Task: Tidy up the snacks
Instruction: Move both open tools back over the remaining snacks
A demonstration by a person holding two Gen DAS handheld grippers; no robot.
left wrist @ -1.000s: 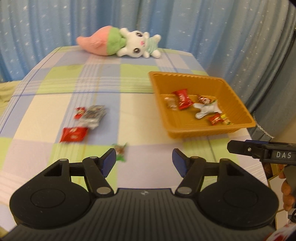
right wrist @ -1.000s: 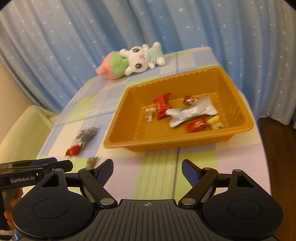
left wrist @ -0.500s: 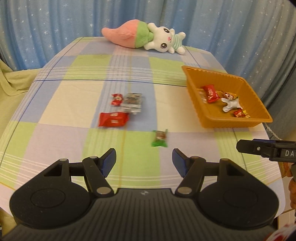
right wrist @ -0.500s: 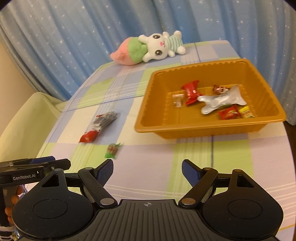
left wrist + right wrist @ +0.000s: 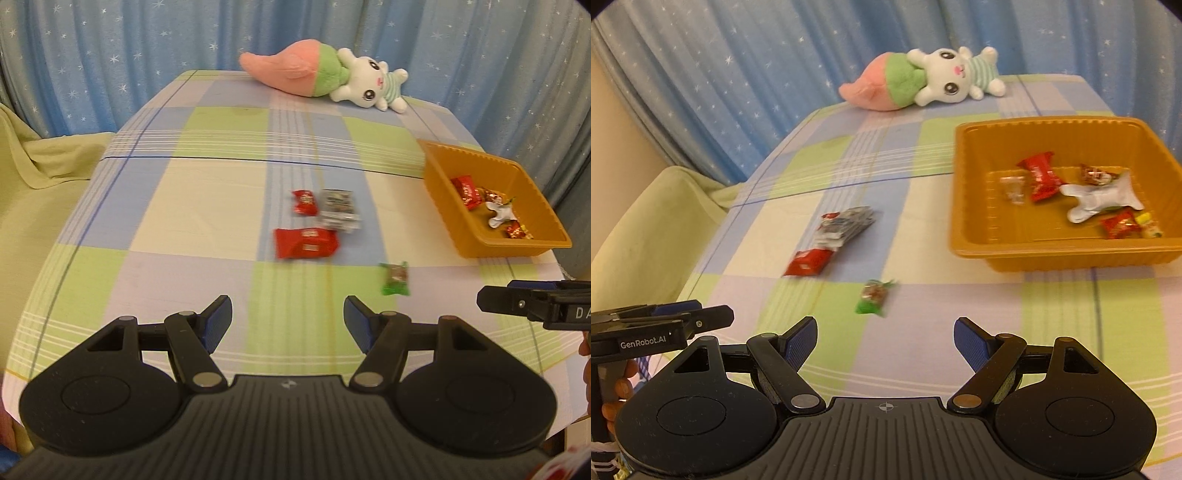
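An orange tray (image 5: 443,210) (image 5: 971,206) at the right of the checked table holds several wrapped snacks. Loose on the cloth lie a large red packet (image 5: 306,242) (image 5: 809,262), a small red candy (image 5: 304,202), a silver packet (image 5: 339,209) (image 5: 849,225) and a green candy (image 5: 396,278) (image 5: 873,297). My left gripper (image 5: 287,322) is open and empty, near the table's front edge, with the red packet ahead of it. My right gripper (image 5: 884,339) is open and empty too, with the green candy just beyond its left finger.
A plush bunny in a pink and green carrot suit (image 5: 325,75) (image 5: 923,79) lies at the far edge. Blue star curtains hang behind. A pale green sofa (image 5: 33,184) stands left of the table. Each gripper shows at the edge of the other's view.
Both grippers have slid left along the table's front. The tray has shifted to the right in both views, and the loose snacks now sit near the middle. Jaws unchanged.
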